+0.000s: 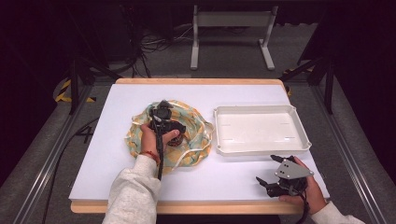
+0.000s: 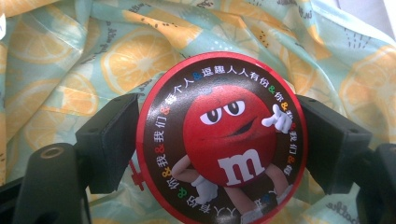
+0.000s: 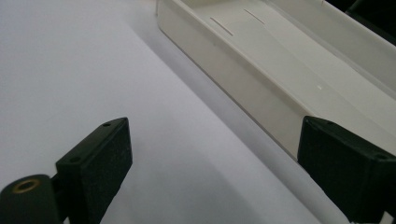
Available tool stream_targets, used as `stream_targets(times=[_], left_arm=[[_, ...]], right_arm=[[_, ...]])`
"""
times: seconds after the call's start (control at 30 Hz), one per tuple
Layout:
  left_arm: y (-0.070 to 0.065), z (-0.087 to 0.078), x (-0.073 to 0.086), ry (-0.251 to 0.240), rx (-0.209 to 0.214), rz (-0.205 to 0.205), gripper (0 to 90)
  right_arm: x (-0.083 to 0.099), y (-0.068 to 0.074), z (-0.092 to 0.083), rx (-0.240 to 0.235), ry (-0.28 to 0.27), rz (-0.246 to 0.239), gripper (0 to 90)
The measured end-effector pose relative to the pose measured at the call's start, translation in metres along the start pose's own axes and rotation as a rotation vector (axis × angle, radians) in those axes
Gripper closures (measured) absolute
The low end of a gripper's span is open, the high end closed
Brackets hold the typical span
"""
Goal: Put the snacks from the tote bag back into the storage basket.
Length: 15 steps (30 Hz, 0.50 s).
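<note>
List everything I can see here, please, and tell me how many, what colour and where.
Round candy tin: one, red rim, brown face with a red cartoon character; between the left claw's jaws, on the cloth.
Lemon-print cloth: one, pale teal with yellow lemon slices; bunched in a ring on the left half of the table.
Tray: one, white, shallow, nothing in it; right half of the table.
Table: one, white top with a wooden edge.
Stand: one, grey, on the floor beyond the table.
Left claw: one, black; both pads against the tin's rim.
Right claw: one, black with a grey plate; jaws apart, resting near the tray's front corner.
Sleeves: two, light grey, at the bottom edge.
</note>
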<state>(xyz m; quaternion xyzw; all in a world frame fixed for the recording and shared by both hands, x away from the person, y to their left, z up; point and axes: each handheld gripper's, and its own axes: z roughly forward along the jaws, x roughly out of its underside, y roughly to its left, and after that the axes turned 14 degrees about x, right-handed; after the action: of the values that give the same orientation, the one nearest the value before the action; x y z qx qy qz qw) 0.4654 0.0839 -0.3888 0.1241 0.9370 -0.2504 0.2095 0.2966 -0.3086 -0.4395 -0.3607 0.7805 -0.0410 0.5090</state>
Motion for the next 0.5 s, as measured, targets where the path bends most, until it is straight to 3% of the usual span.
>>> stream_targets(times=[0.13,0.5], left_arm=[[-0.0044,-0.0023,-0.0001,-0.010,-0.040,0.020,23.8],[-0.0066,-0.0093,0.0011,-0.012,-0.054,0.050,25.1]], right_arm=[[0.0001,-0.0001,0.0003,0.000,0.002,0.000,10.8],[0.0002,0.0000,0.0011,-0.002,0.008,-0.004,10.7]])
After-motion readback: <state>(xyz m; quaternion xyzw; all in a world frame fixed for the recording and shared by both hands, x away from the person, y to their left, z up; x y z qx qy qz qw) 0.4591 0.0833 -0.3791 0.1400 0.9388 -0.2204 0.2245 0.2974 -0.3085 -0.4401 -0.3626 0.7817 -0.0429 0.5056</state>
